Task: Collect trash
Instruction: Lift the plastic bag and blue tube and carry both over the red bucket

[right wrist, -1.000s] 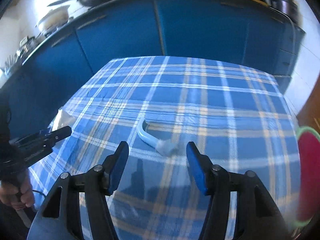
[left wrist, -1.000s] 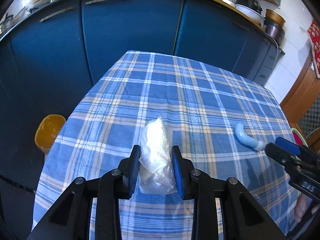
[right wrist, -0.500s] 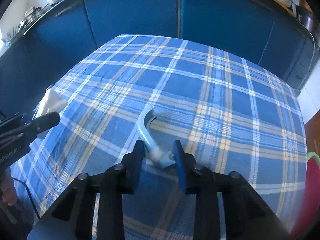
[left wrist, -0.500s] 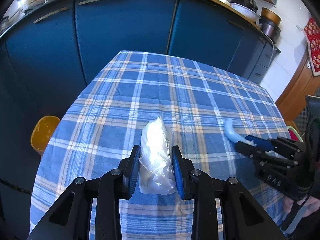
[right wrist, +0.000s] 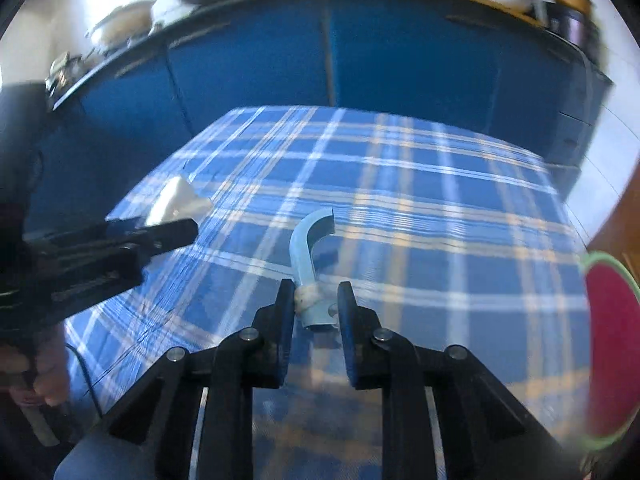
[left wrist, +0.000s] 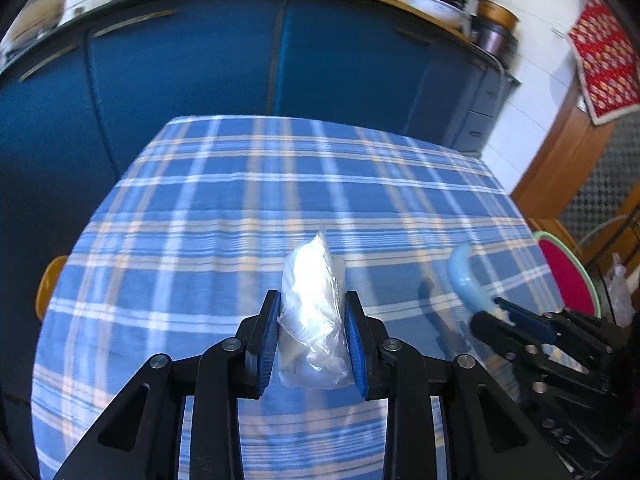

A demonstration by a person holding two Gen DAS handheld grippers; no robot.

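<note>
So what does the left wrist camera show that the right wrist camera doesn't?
Only the left wrist view shows the left gripper head-on, shut on the crumpled clear plastic bag, plus an orange bowl beyond the table edge and a red patterned cloth on the wall. Only the right wrist view shows the right gripper clamped on the light blue curved plastic piece. Both show the plaid tablecloth, blue cabinets and both pieces of trash.

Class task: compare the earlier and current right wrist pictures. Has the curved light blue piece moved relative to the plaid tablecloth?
Yes. The curved light blue piece, shut in the right hand-held gripper, now stands tilted up off the plaid tablecloth; earlier it lay flat.
</note>
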